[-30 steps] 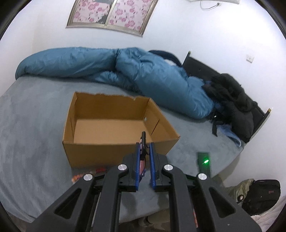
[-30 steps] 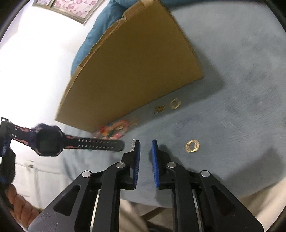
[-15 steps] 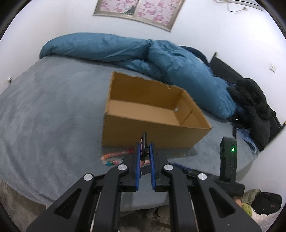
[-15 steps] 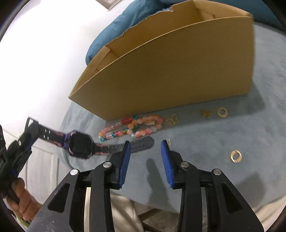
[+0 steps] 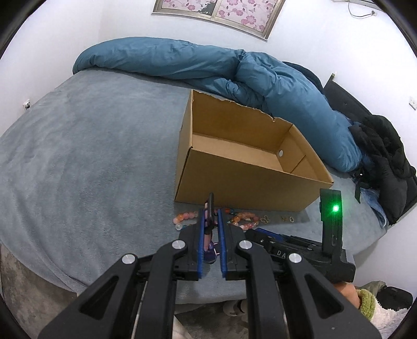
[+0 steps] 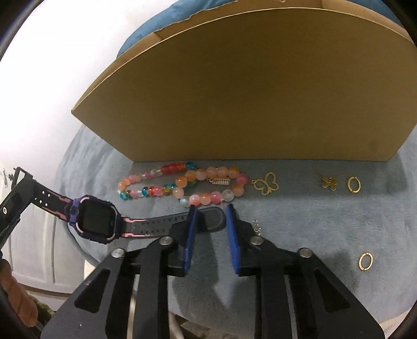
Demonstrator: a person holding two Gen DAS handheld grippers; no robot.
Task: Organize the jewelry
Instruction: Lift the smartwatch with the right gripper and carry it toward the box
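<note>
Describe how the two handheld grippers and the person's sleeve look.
Both grippers, left and right, are matte black linkages with silver pivot rivets and flat blue pads. The right one's body carries a green indicator light and white lettering. A fuzzy olive-green cuff shows.

A blue duvet (image 5: 260, 78) lies bunched beside black clothes (image 5: 385, 156) under a floral picture (image 5: 219, 10).

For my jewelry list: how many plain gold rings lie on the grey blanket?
2. One gold ring lies near the cardboard box, right of the small gold charm. The other gold ring lies apart, nearer the camera. More may be hidden.
</note>
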